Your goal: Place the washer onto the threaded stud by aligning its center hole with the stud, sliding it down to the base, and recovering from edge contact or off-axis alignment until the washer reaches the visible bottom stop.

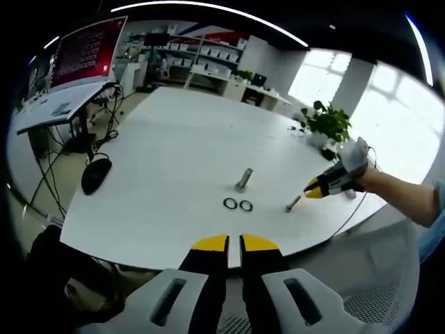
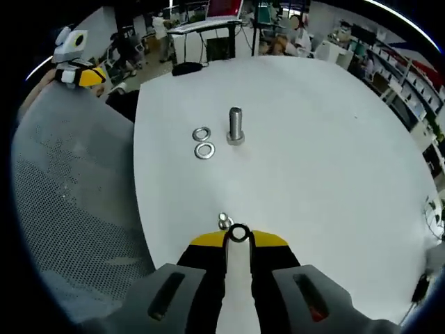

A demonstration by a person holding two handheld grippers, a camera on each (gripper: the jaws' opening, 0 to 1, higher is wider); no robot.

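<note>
My right gripper [image 2: 238, 235] has its fingers pinching a washer [image 2: 239, 233] at the tips, low over the white surface [image 2: 313, 160], with a small bolt [image 2: 223, 221] lying just beside it. My left gripper [image 1: 234, 243] hangs off the surface's near edge, fingers pressed nearly together on nothing. Further out, two spare washers [image 2: 203, 142] lie side by side, touching. Just beyond them the threaded stud [image 2: 235, 126] stands upright and bare. A computer mouse [image 1: 96, 173] sits far off.

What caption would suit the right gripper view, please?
Right gripper pinches a washer on the white table, upright stud ahead.
</note>
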